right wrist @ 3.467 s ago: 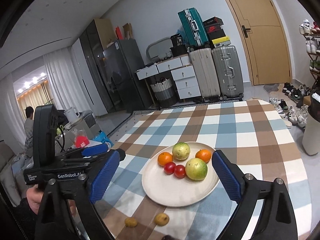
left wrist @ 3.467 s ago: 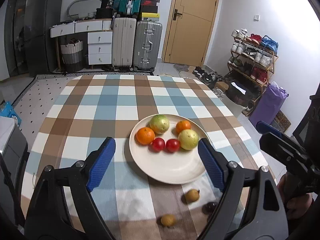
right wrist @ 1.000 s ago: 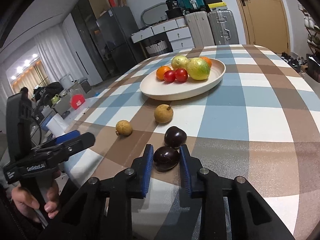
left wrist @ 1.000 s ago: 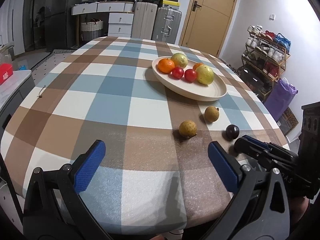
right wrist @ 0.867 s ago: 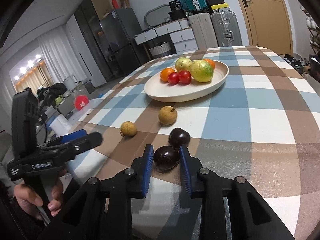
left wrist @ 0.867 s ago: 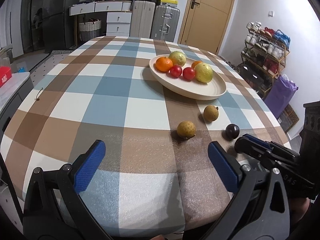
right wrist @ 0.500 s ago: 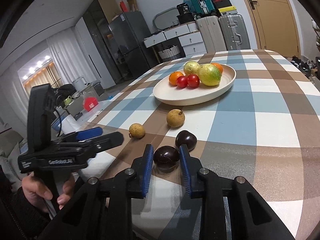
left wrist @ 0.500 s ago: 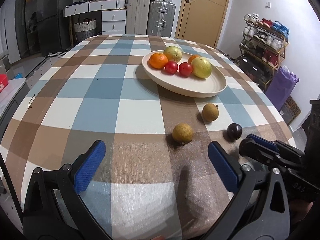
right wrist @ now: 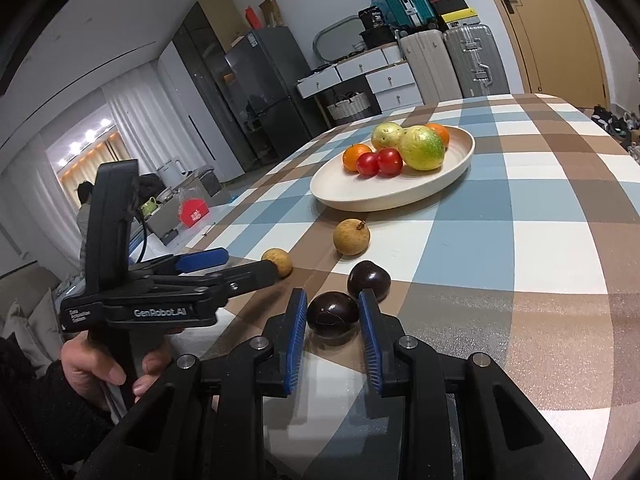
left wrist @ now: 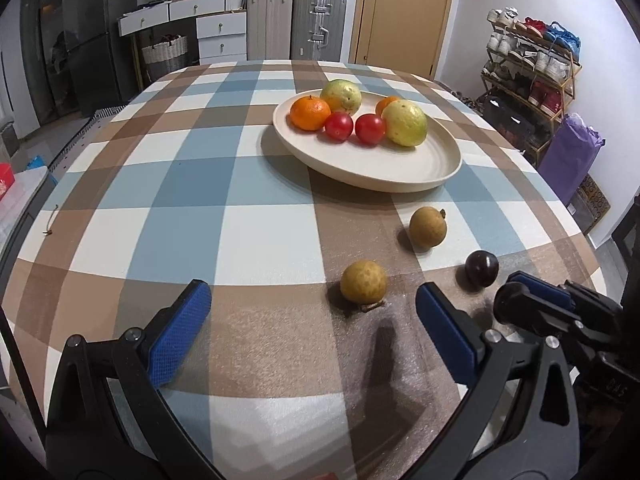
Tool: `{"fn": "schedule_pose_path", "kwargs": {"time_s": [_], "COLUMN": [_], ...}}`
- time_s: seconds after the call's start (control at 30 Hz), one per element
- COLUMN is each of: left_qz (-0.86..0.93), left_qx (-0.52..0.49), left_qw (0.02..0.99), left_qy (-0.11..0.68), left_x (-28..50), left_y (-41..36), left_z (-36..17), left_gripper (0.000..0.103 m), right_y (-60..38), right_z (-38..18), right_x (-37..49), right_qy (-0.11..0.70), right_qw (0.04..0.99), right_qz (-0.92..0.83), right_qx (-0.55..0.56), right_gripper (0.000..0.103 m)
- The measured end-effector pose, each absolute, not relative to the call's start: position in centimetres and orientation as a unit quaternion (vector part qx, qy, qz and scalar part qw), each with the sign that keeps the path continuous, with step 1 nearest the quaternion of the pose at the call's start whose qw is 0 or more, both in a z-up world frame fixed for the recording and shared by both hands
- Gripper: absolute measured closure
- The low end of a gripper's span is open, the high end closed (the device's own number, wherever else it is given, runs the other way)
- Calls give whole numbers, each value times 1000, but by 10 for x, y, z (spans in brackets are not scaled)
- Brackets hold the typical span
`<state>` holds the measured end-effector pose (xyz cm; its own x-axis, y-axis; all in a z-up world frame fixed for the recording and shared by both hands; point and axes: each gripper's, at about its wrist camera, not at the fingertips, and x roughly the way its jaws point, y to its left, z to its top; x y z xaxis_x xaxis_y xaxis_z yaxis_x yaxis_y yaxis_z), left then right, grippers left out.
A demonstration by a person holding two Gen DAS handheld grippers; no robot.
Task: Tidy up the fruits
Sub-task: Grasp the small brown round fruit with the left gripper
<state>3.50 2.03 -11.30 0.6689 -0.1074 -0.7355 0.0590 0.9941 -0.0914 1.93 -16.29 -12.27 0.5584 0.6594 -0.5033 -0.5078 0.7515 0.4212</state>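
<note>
Both grippers have lifted and tilted since a second ago, so the checked blue, brown and white tablecloth (left wrist: 168, 184) fills more of each view; none of the fruit has shifted. Right gripper (right wrist: 333, 332): blue-padded jaws nearly shut, clamped on a dark purple round plum-like fruit (right wrist: 333, 314) which sits on the cloth near the table's front edge. Second dark purple fruit (right wrist: 368, 280) lies just beyond it, almost touching, free. Left gripper (left wrist: 312, 332): jaws wide apart, holding nothing, low over the cloth. Ahead, between its pads, a tan rough-skinned round fruit (left wrist: 363, 282); a second tan round fruit with a short stem (left wrist: 427, 227) lies farther on, near the plate. Cream shallow round plate (left wrist: 400, 178) sits mid-table and holds two oranges, two red tomatoes and two yellow-green round fruits, bunched at its far side. Beyond the table: silver hard-shell suitcases (left wrist: 318, 26), wooden door (left wrist: 400, 12) and a shoe rack (left wrist: 528, 76).
</note>
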Motion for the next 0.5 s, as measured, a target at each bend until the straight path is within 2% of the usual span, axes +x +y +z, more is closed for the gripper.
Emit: {"fn": "schedule_pose_path", "kwargs": {"time_s": [0.23, 0.4, 0.5], "left_qz": [-51, -75, -91], "left_qx": [-15, -7, -8], "left_qw": [914, 913, 907], "left_qy": [403, 402, 410], "left_x": [42, 42, 44], "left_y": [15, 9, 5], "left_z": [-113, -111, -113], "left_gripper": [3, 16, 28], "right_y": [-171, -177, -179], "right_z": [-122, -122, -122], "right_x": [21, 21, 21], "right_qy": [322, 320, 318], "right_qw": [876, 876, 876], "right_qz": [336, 336, 338], "right_qx": [124, 129, 132], "right_gripper": [76, 76, 76]}}
